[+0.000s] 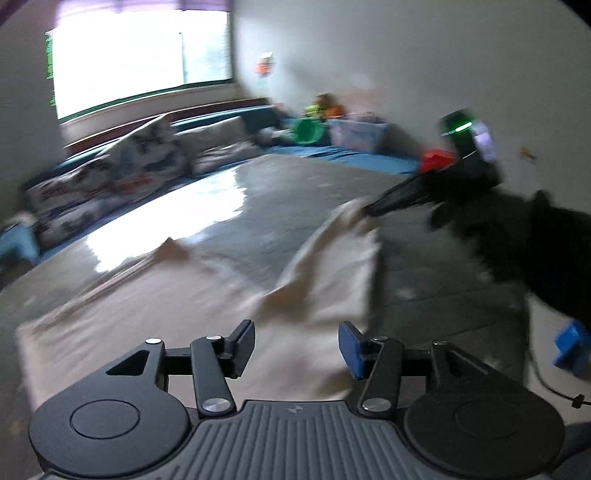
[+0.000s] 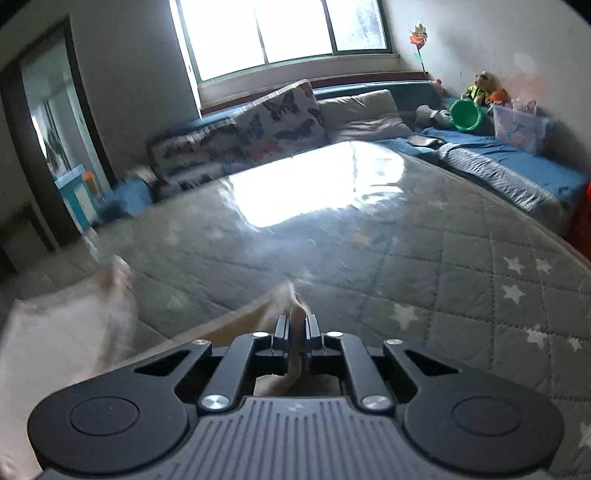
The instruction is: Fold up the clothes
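The pale garment [image 1: 155, 306] is spread on the mattress [image 2: 461, 266], one edge lifted toward the window [image 2: 288, 29]. That edge is pinched in the right claw [image 2: 295, 325]. The left claw [image 1: 297, 345], spread wide, is held over the near hem.

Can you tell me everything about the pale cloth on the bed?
The pale cream, soft-looking cloth garment lies mostly spread on the grey quilted mattress with white stars. One part is lifted into a peak, pinched by the right gripper, whose black fingers are shut on it. The left gripper hovers open above it, holding nothing. Blur hides its exact shape and type.
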A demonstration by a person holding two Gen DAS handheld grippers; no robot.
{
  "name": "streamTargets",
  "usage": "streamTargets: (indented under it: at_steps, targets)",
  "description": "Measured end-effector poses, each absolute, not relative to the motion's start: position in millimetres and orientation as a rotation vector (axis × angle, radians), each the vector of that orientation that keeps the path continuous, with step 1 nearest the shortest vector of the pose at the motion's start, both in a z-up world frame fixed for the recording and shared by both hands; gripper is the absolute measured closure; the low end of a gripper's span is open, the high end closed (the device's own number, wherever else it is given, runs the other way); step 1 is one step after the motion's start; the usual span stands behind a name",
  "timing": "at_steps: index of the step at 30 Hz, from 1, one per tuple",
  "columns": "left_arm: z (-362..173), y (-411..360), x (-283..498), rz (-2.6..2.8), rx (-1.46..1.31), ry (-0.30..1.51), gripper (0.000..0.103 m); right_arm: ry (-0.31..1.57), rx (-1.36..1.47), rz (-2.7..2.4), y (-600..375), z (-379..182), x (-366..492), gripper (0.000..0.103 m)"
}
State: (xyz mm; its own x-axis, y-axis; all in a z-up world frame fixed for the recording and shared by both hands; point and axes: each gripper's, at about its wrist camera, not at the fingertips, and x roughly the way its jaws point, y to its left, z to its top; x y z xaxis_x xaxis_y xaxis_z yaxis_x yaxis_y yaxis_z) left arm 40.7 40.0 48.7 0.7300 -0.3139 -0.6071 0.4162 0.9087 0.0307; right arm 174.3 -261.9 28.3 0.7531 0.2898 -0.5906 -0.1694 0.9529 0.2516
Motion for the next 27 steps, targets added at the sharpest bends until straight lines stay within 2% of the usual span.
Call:
streamTargets:
  at_steps: [4, 8, 17, 21, 24, 27]
  targets:
    - [41.0, 72.9, 24.5, -0.309, 0.126, 0.67, 0.049, 0.613, 0.197, 0.366, -240.8, 65.2, 155.9, 0.097]
    - [38.9, 94.3, 8.0, -0.251, 0.073, 0.67, 0.043, 0.561, 0.185, 0.506, -200.6, 101.6, 134.7, 0.097]
    - [33.8, 116.3, -15.4, -0.202, -0.005, 0.639, 0.041, 0.586, 0.033, 0.785, -86.9, 100.1, 86.8, 0.097]
    - [33.9, 122.3, -21.6, -0.188, -0.015, 0.632, 0.041, 0.596, -0.032, 0.887, -46.4, 97.6, 68.8, 0.084]
    - [35.0, 126.8, -24.3, -0.178, -0.019, 0.623, 0.041, 0.595, -0.083, 0.854, -56.6, 93.5, 65.7, 0.056]
    - [37.3, 129.5, -21.7, -0.171, -0.03, 0.613, 0.041, 0.6, -0.15, 0.768, -77.1, 84.6, 70.4, 0.055]
